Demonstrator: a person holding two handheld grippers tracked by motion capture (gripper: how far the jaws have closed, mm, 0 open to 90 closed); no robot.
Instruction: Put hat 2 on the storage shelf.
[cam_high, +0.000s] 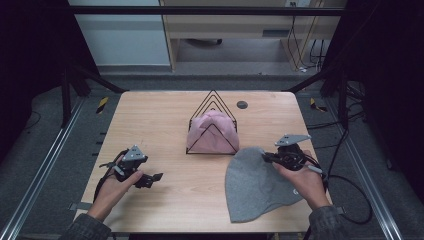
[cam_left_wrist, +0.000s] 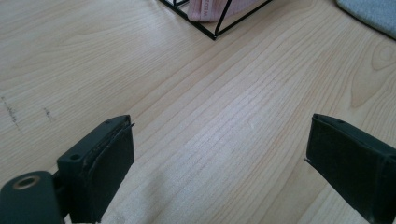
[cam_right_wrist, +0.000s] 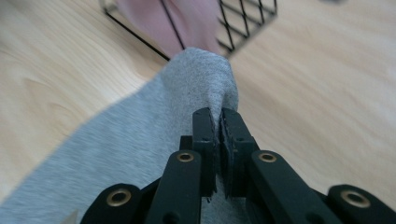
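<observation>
Left claw (cam_high: 150, 178): black body, grey three-cornered plate on top, black cable trailing; thick flat black pads (cam_left_wrist: 109, 168), brass-ringed hole near the base. Right claw (cam_high: 267, 157): same build, brass-rimmed screws on black linkage arms. Dark grey sleeves (cam_high: 87, 229) at both wrists.

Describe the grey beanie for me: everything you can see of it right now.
The grey beanie is a soft, heathered knit cap, rounded at the far end. It lies mostly flat on the wooden table, near the front right corner, just right of the black wire rack holding a pink cloth. The right gripper is shut on a pinched fold at its far edge, pulling that part up into a peak, as the right gripper view shows. A small pale mark sits near its right edge.
</observation>
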